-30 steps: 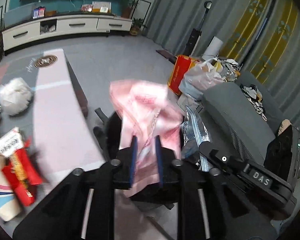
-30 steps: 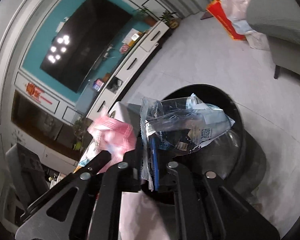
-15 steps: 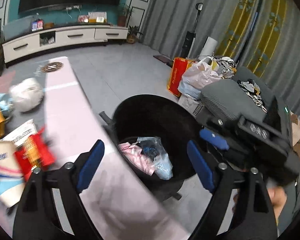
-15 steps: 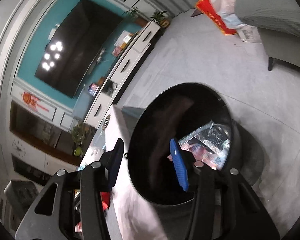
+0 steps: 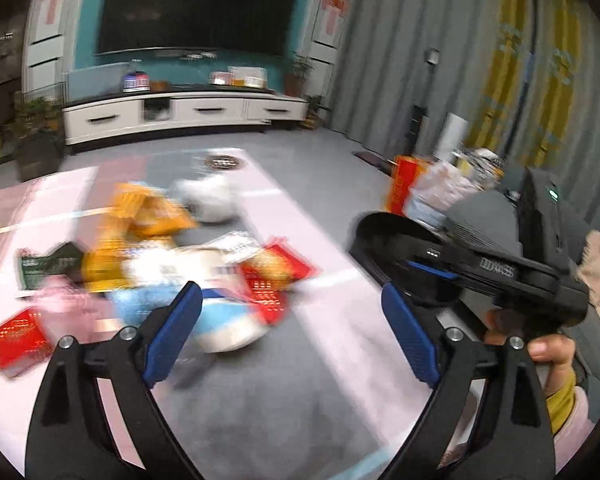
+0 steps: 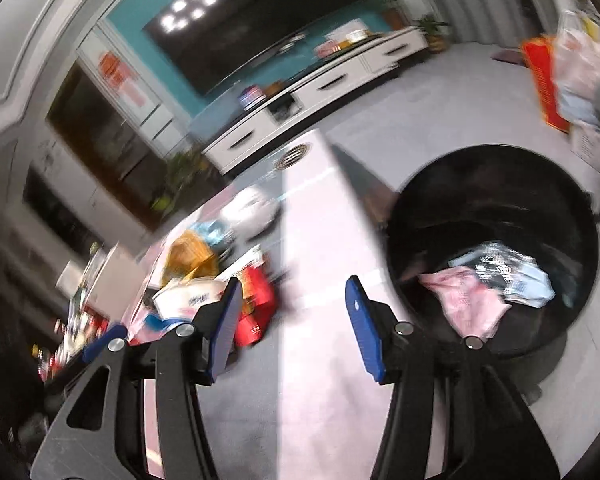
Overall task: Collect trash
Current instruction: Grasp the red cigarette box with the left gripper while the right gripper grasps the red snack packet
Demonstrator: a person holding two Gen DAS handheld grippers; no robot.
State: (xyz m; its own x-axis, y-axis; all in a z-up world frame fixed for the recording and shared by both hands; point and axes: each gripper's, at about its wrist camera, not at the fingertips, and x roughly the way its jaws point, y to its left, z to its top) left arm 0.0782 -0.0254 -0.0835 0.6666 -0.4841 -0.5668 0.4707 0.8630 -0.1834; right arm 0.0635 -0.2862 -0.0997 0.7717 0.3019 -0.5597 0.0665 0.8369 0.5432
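**A:** Nearest the lens, what do the tools show?

**B:** The left gripper (image 5: 292,336) is spread wide and opening further, blue pads bare, nothing between them. The right gripper (image 6: 292,328) is parted too, its jaws opening, likewise empty. A hand (image 5: 548,354) grips the right tool's black handle at the frame's right edge.

**A:** And beneath them?

**B:** A grey-and-pink table (image 5: 300,400). Just beyond the left gripper's tips lies a blurred heap of trash: a red packet (image 5: 266,288), a white-and-blue cup (image 5: 224,320) on its side, an orange bag (image 5: 140,216), a green box (image 5: 40,268), and another red packet (image 5: 16,338) apart at the left edge.

**A:** Where is the collected trash?

**B:** In the black bin (image 6: 580,216), standing on the floor beside the table's right edge. A pink wrapper (image 6: 472,304) and a clear plastic bag (image 6: 512,270) lie inside, touching.

**A:** Farther back?

**B:** A white crumpled wad (image 5: 212,196) near the table's far end, then the white TV cabinet (image 5: 188,110) under a dark screen (image 5: 196,8) on a teal wall, with grey curtains (image 5: 380,60) to the right.
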